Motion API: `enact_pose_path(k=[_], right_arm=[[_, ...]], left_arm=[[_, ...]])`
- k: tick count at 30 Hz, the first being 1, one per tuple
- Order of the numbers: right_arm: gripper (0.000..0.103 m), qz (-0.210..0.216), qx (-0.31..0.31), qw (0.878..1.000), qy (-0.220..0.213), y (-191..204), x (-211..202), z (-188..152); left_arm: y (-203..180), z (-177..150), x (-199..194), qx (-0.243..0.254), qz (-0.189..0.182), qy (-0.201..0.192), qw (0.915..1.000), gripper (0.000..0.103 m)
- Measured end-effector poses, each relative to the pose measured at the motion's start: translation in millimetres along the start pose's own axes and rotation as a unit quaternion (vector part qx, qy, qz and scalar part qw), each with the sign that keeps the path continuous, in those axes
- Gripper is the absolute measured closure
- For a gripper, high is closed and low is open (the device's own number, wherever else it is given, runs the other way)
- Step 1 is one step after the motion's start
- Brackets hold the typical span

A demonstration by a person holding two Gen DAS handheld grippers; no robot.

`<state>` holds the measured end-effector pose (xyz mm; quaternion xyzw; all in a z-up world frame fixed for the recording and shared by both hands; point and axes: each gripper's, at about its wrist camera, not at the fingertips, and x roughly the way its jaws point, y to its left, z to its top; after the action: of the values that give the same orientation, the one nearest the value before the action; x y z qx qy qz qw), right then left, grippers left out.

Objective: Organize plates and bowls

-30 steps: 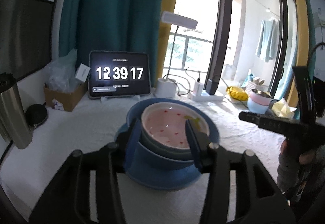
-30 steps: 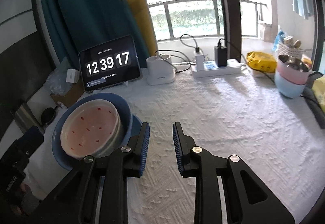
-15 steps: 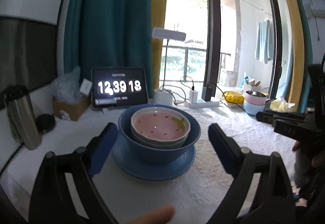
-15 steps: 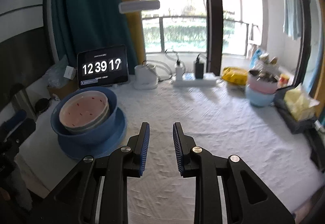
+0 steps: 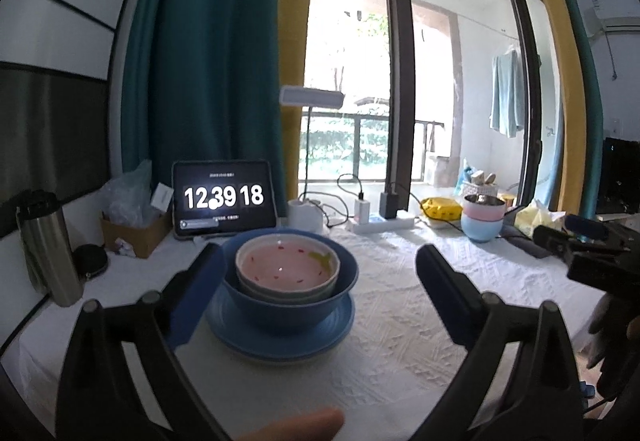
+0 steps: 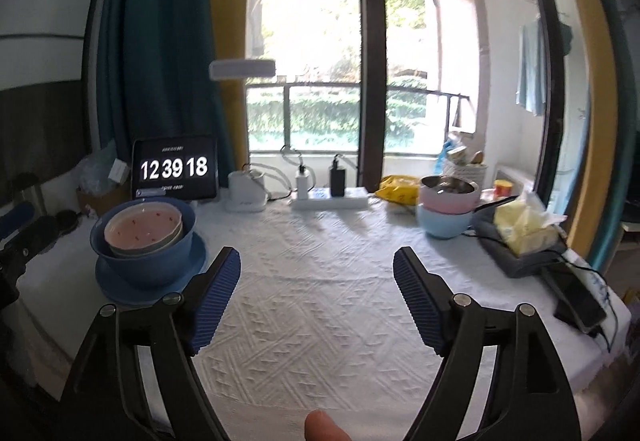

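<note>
A white bowl with red specks (image 5: pixel 288 267) sits nested in a dark blue bowl (image 5: pixel 288 305) on a blue plate (image 5: pixel 280 337), on the left of the white tablecloth. My left gripper (image 5: pixel 318 250) stands back from this stack. Its jaws are opening wide and the pads touch nothing. In the right wrist view the same blue bowl (image 6: pixel 148 261) stands left of my right gripper (image 6: pixel 316 253), whose jaws are also opening over bare cloth with nothing between them. A pink bowl on a light blue bowl (image 6: pixel 446 209) stands at the back right.
A tablet clock (image 5: pixel 224 199), lamp base (image 5: pixel 306 215) and power strip (image 5: pixel 380 223) line the back edge. A steel flask (image 5: pixel 48 249) and a cardboard box (image 5: pixel 134 233) stand far left. A yellow tissue pack (image 6: pixel 524 225) on a dark tray and a phone (image 6: pixel 580 301) lie at the right.
My left gripper let go of the bowl stack, spread its jaws and drew back. My right gripper also pulled back, and its jaws went from nearly shut to wide apart.
</note>
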<state>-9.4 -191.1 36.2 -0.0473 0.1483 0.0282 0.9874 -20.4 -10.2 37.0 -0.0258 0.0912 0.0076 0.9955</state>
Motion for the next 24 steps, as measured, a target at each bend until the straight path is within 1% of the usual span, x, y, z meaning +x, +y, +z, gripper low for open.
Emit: enact_pose_path(k=[2,6,9,14,24], right_arm=[[0.021,-0.002,0.004,1.000,-0.003,-6,-7,2],[0.021,-0.024,0.004,1.000,-0.017,-15,-25,6],[0.021,-0.029,0.011,0.999,-0.025,-21,-33,8],[0.021,-0.036,0.015,0.999,-0.024,-26,-32,10],[0.021,-0.038,0.025,0.998,-0.036,-28,-37,14]], left_arm=[[-2,4,-3,0.002,0.001,-0.007,1.0000,0.006],[-7,11,-9,0.015,0.021,-0.026,0.9993,0.006],[-9,12,-7,0.016,0.021,-0.019,0.9995,0.006],[-10,13,-5,0.013,0.011,-0.014,0.9998,0.006],[-6,13,-5,0.003,0.016,-0.013,0.9998,0.006]])
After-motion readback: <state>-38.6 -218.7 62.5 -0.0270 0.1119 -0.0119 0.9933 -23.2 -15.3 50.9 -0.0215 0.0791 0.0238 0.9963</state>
